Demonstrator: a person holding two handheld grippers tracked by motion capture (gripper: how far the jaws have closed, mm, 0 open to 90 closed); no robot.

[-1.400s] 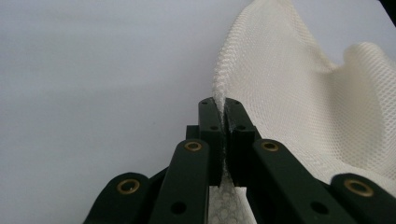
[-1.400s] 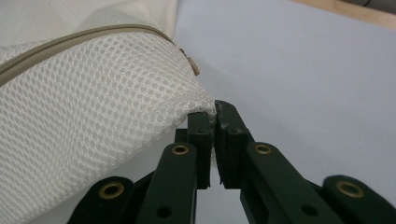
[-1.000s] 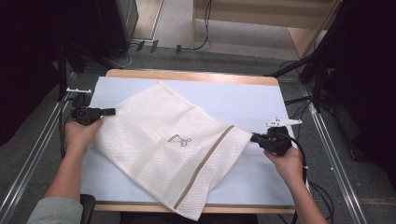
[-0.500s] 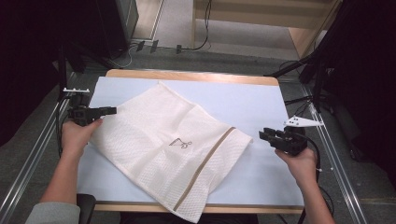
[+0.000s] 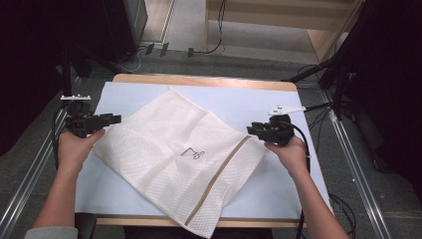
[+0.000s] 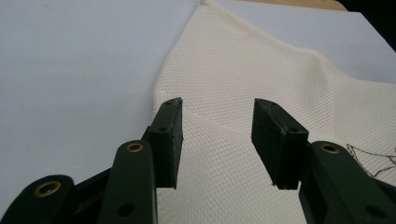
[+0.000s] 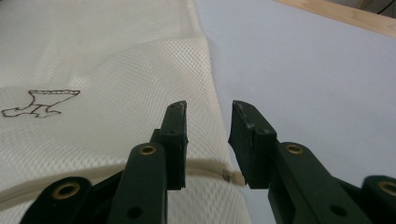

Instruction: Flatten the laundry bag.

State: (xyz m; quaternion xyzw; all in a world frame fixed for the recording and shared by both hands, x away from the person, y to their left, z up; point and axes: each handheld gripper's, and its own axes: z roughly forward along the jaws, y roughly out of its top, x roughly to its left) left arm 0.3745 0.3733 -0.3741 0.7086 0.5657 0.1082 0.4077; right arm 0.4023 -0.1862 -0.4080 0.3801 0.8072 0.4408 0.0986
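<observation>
Bag's [image 5: 184,159] near corner perhaps cropped

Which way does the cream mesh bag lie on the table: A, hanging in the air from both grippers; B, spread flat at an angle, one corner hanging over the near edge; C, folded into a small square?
B: the mesh bag lies flat and skewed on the table, its near corner past the front edge.

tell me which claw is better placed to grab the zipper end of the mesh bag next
Right. The right claw hangs open directly over the tan zipper end at the edge of the cream mesh laundry bag. The left claw, also open, sits at the opposite corner, away from the zipper.
</observation>
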